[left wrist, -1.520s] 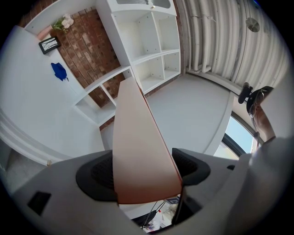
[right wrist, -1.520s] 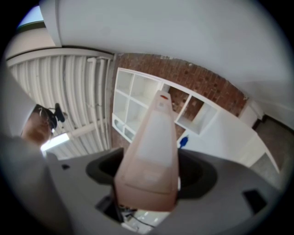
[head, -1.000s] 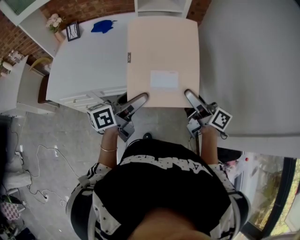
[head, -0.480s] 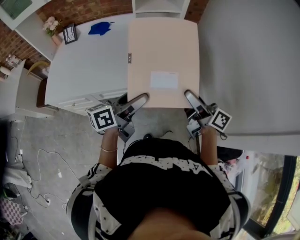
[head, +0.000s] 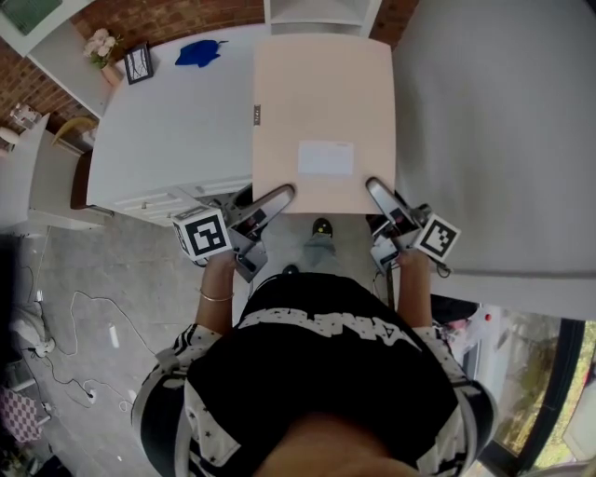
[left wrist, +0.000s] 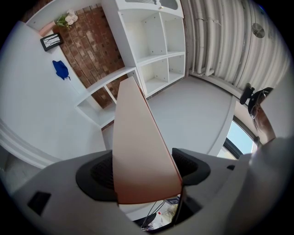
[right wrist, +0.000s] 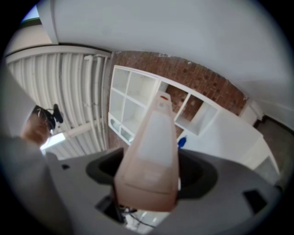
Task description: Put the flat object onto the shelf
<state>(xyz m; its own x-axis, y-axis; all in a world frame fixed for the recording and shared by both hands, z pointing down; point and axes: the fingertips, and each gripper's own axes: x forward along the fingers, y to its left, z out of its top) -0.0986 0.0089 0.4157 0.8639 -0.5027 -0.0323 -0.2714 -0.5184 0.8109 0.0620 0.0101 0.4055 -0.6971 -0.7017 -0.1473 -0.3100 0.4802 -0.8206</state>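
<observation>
You held the flat object in the air by its near edge. Your left gripper was clenched on the near-left corner and your right gripper on the near-right corner. Each gripper view showed the panel pinched between the jaws.

- Far edge: near the white shelf, short of it.
- Left edge: overlapped the white counter in the head view.
- Right edge: ran just beside a large white surface.
- A blue item and a picture frame lay at the counter's far end, well apart from the panel.
- The shelf's open-fronted compartments faced the panel's far edge.
</observation>
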